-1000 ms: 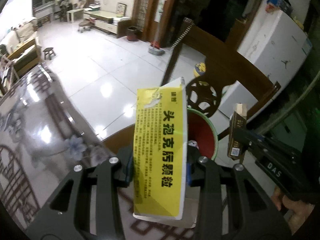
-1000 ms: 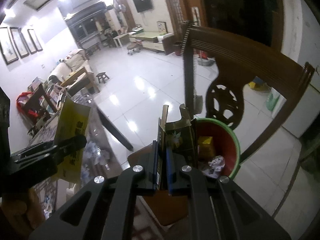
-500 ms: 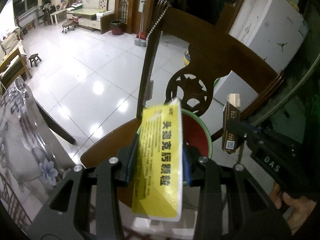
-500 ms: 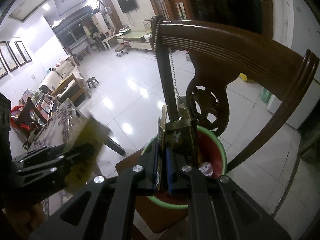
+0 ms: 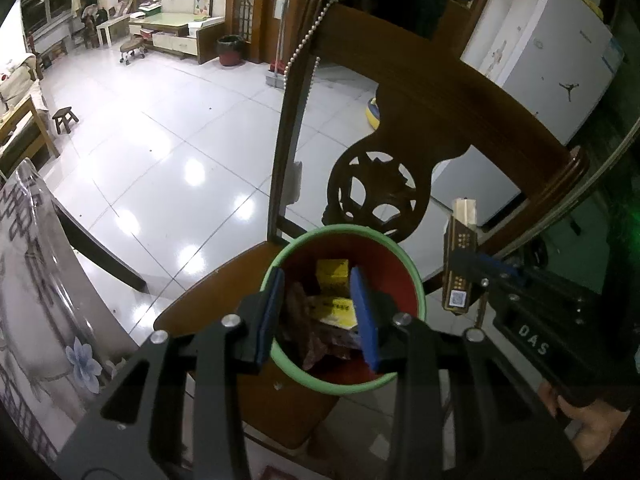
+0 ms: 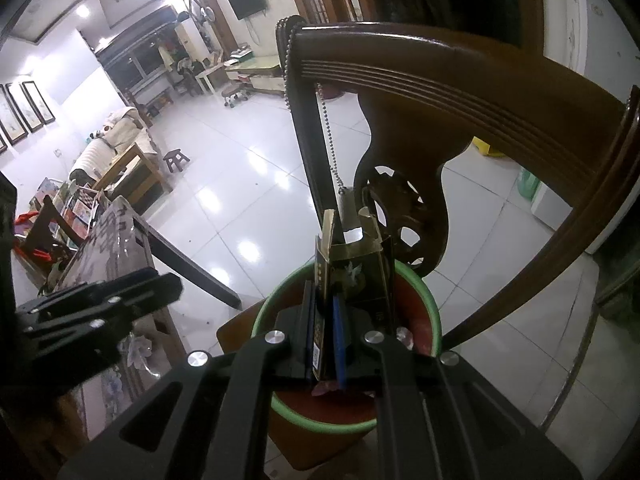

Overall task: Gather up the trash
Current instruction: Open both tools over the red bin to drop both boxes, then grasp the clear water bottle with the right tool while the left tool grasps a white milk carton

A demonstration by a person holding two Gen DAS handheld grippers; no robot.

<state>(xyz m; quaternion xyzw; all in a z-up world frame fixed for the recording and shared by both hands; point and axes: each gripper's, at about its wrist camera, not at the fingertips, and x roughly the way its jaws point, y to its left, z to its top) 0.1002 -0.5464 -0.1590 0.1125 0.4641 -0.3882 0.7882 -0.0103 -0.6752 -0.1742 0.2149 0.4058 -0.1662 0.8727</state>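
A red bin with a green rim [image 5: 416,280] stands on a wooden chair seat [image 5: 224,280]. It also shows in the right wrist view [image 6: 434,308]. My left gripper [image 5: 318,312] is open and empty right over the bin. A yellow box [image 5: 334,306] lies inside among other trash. My right gripper [image 6: 324,336] is shut on a dark cigarette box with gold print [image 6: 356,276] and holds it upright over the bin. That cigarette box also shows at the right of the left wrist view [image 5: 460,264].
The chair's carved wooden back [image 5: 440,120] rises just behind the bin, with a bead chain [image 5: 308,36] hung on its post. A glass-topped table with flower print [image 5: 36,280] lies at the left. White tiled floor [image 5: 160,120] spreads beyond.
My left gripper has opened and let go of the yellow box, which now lies in the bin. Both grippers have moved closer over the bin.
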